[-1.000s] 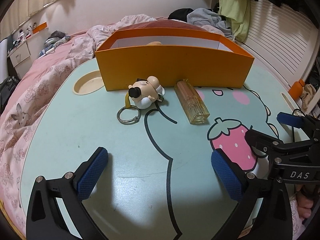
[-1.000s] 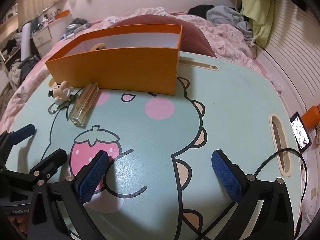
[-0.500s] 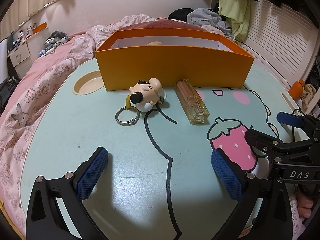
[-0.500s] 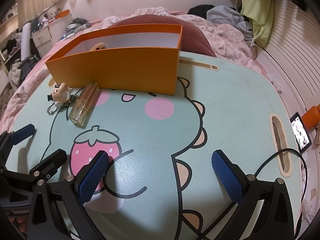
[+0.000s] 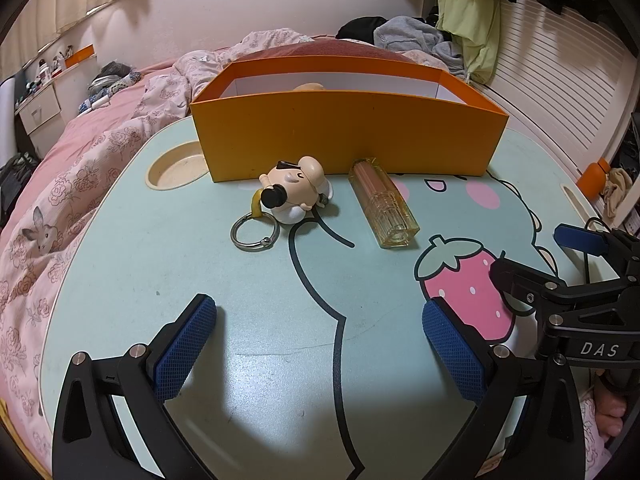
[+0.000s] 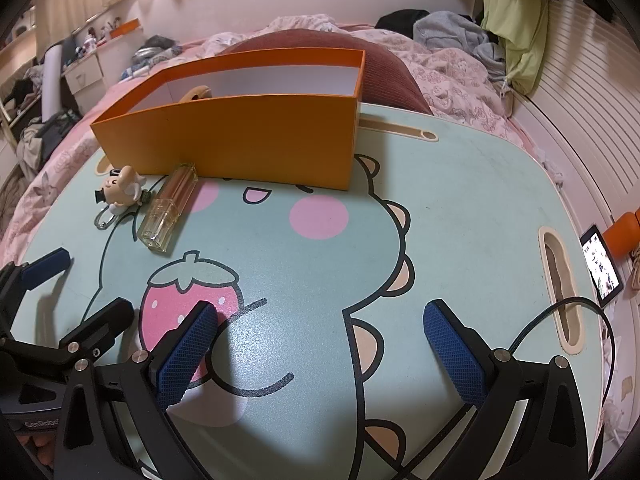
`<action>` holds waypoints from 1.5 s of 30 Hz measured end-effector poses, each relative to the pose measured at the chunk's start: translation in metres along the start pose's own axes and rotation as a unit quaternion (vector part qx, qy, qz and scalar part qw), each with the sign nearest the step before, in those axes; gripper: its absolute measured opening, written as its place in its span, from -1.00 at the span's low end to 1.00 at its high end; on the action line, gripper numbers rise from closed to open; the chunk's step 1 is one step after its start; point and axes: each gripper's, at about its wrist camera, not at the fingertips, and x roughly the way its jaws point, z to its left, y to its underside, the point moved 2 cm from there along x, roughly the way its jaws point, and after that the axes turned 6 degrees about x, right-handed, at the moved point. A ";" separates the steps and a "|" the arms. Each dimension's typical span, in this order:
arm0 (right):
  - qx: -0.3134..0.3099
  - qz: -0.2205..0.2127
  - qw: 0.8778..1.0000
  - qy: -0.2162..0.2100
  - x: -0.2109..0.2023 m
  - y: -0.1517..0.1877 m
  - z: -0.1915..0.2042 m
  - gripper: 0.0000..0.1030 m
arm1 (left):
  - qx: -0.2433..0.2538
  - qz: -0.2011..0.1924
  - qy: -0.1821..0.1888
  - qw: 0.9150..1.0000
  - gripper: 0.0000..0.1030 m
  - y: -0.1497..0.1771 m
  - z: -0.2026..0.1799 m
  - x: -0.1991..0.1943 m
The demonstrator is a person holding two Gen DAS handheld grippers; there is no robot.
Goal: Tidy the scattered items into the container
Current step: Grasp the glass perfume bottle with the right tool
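Note:
An orange box (image 5: 344, 136) (image 6: 240, 136) stands at the back of the mint lap table (image 5: 200, 272) (image 6: 460, 208), a tan item partly showing inside it. Against its front wall lie a cream figure keychain (image 5: 294, 192) (image 6: 120, 190) with a metal ring (image 5: 253, 232) and a clear yellowish bottle (image 5: 382, 204) (image 6: 168, 212) on its side. My left gripper (image 5: 320, 336) is open, low over the table, well short of the keychain. My right gripper (image 6: 320, 340) is open over the dinosaur print, nothing between its fingers.
The table rests on a pink floral bed (image 5: 52, 184). A round cup recess (image 5: 176, 166) sits left of the box, a slot (image 6: 558, 288) near the right edge. A lit phone (image 6: 602, 270) and a black cable (image 6: 560, 316) lie at the right. Clothes pile up behind.
The keychain figure has turned slightly and its ring has slid a little left. Both grippers have barely moved.

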 end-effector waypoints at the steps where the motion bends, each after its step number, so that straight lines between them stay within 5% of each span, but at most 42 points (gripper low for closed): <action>1: 0.000 0.000 1.000 0.000 0.000 0.000 0.000 1.00 | 0.000 0.000 0.000 1.000 0.99 0.000 0.000 0.000; 6: 0.001 0.000 1.000 -0.002 -0.001 0.000 -0.001 1.00 | -0.021 -0.008 -0.005 1.000 0.99 0.003 0.007 -0.005; 12: -0.010 -0.007 1.000 -0.017 -0.006 0.002 0.003 0.99 | -0.079 -0.074 -0.047 0.993 0.99 0.013 0.036 -0.041; 16: -0.034 -0.035 0.999 -0.009 -0.017 -0.002 0.015 0.99 | -0.072 -0.056 -0.089 0.992 0.99 0.018 0.040 -0.040; 27: -0.036 -0.028 0.996 -0.074 -0.012 -0.037 0.066 0.78 | -0.107 -0.069 -0.095 0.987 0.99 0.025 0.055 -0.047; 29: -0.045 -0.026 0.996 -0.070 -0.005 -0.042 0.079 0.70 | -0.119 -0.075 -0.094 0.986 0.99 0.027 0.060 -0.050; 32: -0.062 -0.013 0.996 -0.055 0.016 -0.046 0.097 0.15 | -0.127 -0.076 -0.091 0.985 0.99 0.028 0.062 -0.050; 33: -0.073 -0.002 0.996 -0.049 0.025 -0.045 0.103 -0.47 | -0.128 -0.076 -0.091 0.985 0.99 0.028 0.062 -0.050; 34: -0.077 -0.002 0.996 -0.048 0.030 -0.044 0.104 -0.67 | -0.128 -0.075 -0.090 0.985 0.99 0.028 0.062 -0.049; 45: -0.059 -0.028 0.997 -0.044 0.014 -0.038 0.088 -0.67 | -0.122 -0.071 -0.075 0.987 0.99 0.025 0.059 -0.047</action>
